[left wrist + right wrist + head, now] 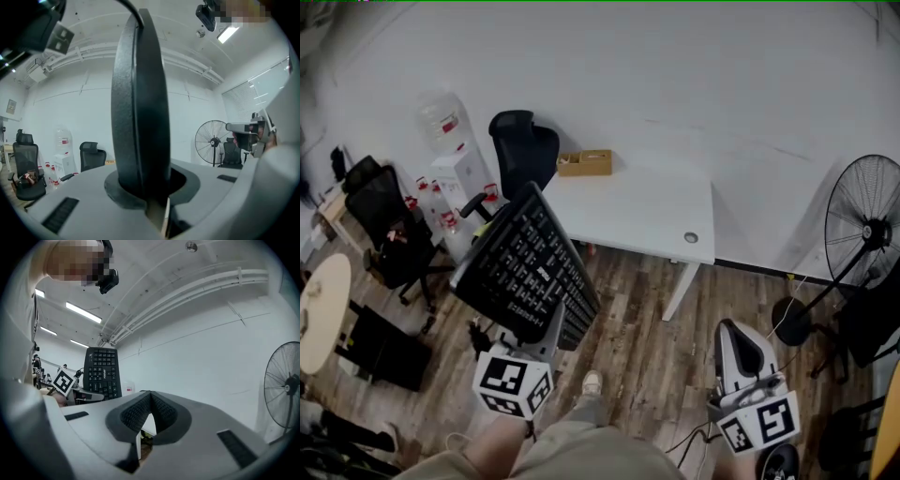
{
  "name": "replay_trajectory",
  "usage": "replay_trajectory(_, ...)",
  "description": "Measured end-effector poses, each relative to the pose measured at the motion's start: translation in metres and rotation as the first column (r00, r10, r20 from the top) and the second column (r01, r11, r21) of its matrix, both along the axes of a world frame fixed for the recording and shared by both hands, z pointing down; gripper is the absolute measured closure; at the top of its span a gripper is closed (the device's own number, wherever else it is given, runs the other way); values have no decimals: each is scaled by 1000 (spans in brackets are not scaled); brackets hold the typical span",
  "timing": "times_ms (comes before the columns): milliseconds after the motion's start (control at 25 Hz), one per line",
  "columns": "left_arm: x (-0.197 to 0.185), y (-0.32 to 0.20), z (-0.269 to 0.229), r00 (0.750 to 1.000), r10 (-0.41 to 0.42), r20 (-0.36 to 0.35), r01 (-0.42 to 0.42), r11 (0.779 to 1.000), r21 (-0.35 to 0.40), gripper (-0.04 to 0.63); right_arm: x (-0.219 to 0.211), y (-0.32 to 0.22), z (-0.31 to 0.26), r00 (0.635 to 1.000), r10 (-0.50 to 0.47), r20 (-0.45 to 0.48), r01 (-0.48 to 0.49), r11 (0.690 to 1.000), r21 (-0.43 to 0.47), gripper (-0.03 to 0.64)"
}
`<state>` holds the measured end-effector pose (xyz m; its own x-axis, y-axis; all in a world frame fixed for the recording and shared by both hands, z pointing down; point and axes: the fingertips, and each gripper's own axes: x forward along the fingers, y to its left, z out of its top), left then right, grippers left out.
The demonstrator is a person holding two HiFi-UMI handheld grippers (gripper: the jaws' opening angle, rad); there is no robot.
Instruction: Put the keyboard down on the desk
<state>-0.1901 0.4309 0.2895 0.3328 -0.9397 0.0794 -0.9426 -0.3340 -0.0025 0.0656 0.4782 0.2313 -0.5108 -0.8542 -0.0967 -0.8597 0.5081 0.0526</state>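
- The left hand-held gripper (546, 326) squeezes the black keyboard (525, 262) up in the air.
- The right hand-held gripper (739, 342) is pinched together, empty.
- The white surface (647, 211) lies ahead.

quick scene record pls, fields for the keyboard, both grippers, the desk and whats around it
keyboard: black, held up in the air over the floor, tilted, keys toward the head camera
left gripper: shut on the keyboard's lower edge
right gripper: jaws together, nothing between them
desk: white, with a small wooden box at its far left corner
nearby: black chair behind the desk, fan to its right
status: keyboard not yet on the desk
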Motion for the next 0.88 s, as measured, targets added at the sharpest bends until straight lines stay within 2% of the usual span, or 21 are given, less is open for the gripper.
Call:
replay_trajectory(240,-4,-26,8,1000,1,12,-1,1000,-1,509,-3,-32,13,998,11,-66,-10,1000,21,592)
replay_trajectory(400,2,-72,16,1000,10,-6,-10,1000,-23,509,8,-77,12,998,34,-60,-33,999,8,592)
replay_trajectory(600,-7,-130,35,999,11,-31,-13,998,-58,509,-7,-130,21,995,27,-93,-28,1000,-6,592)
replay_trajectory(880,-20,-237,42,999,31,-45,-36,993,-114,509,-18,-233,20,995,47,-85,-52,997,-56,592)
